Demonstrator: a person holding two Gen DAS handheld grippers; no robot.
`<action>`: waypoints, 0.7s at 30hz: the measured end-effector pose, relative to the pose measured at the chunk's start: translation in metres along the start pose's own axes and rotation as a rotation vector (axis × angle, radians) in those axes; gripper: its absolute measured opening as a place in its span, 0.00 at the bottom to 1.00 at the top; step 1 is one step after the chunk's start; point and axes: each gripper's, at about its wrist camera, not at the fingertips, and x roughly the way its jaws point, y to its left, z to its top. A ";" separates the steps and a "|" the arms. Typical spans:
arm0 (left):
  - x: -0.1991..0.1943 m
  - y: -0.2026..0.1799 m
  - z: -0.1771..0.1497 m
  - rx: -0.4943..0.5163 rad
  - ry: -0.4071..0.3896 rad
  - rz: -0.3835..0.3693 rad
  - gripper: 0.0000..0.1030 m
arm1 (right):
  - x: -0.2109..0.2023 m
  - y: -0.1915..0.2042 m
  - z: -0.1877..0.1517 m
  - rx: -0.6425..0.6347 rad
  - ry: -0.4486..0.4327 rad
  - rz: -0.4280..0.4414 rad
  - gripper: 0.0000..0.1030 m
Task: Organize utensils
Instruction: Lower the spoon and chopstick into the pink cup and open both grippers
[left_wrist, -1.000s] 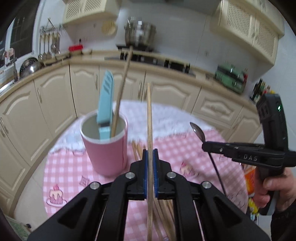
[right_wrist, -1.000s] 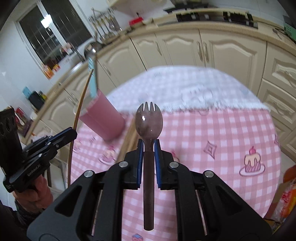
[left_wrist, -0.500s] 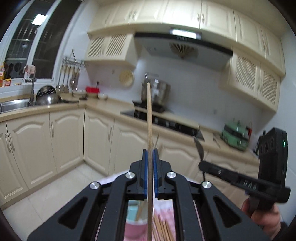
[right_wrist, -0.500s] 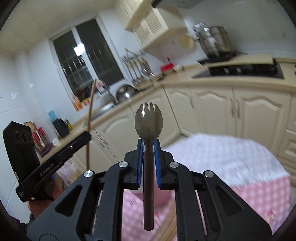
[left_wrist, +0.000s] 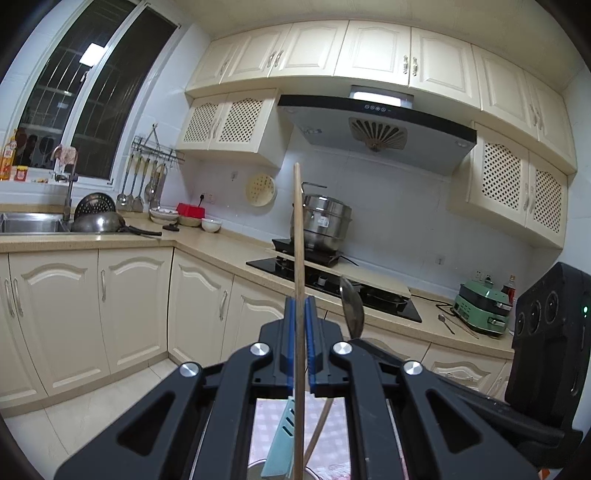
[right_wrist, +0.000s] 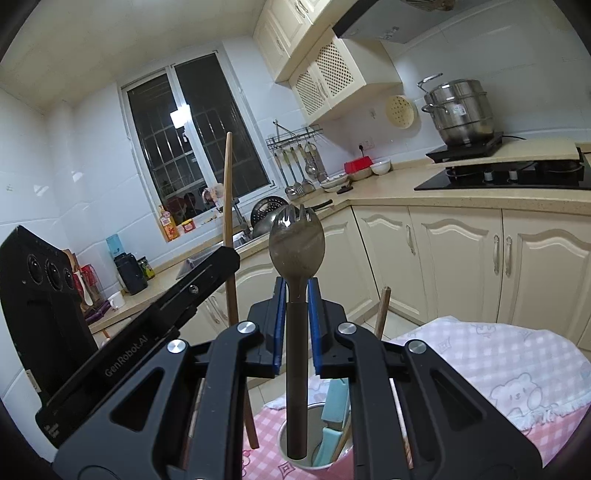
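Note:
My left gripper (left_wrist: 300, 314) is shut on a long wooden chopstick (left_wrist: 298, 236) held upright. My right gripper (right_wrist: 294, 295) is shut on the handle of a dark metal spork (right_wrist: 296, 240), tines up. Below both stands the pink cup (right_wrist: 295, 459) on the pink checked tablecloth (right_wrist: 509, 369), with a light blue utensil (right_wrist: 334, 424) and a wooden stick (right_wrist: 382, 308) in it. The spork's lower end hangs over the cup's mouth. In the right wrist view the left gripper (right_wrist: 231, 254) shows at the left with its chopstick (right_wrist: 229, 206). The spork's bowl (left_wrist: 351, 306) shows edge-on in the left wrist view.
Cream kitchen cabinets (left_wrist: 110, 306) run along the far walls, with a sink (left_wrist: 31, 221), a hob (left_wrist: 332, 284) bearing a steel pot (left_wrist: 321, 221), and a green appliance (left_wrist: 484, 306). A white cloth (right_wrist: 517, 354) lies over the table's far part. The right gripper's body (left_wrist: 546, 350) stands close on the right.
Both grippers have risen and tilted up from looking down at the table toward level. The cup has slid to the bottom edge of both views. Both grips are unchanged.

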 end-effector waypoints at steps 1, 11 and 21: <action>0.003 0.002 -0.003 -0.005 0.005 0.001 0.05 | 0.003 -0.001 -0.002 0.002 0.001 -0.003 0.12; 0.023 0.026 -0.028 -0.044 0.042 0.017 0.05 | 0.022 -0.010 -0.027 0.004 0.034 -0.033 0.12; 0.031 0.031 -0.048 -0.033 0.078 0.022 0.06 | 0.026 -0.016 -0.039 0.009 0.082 -0.038 0.13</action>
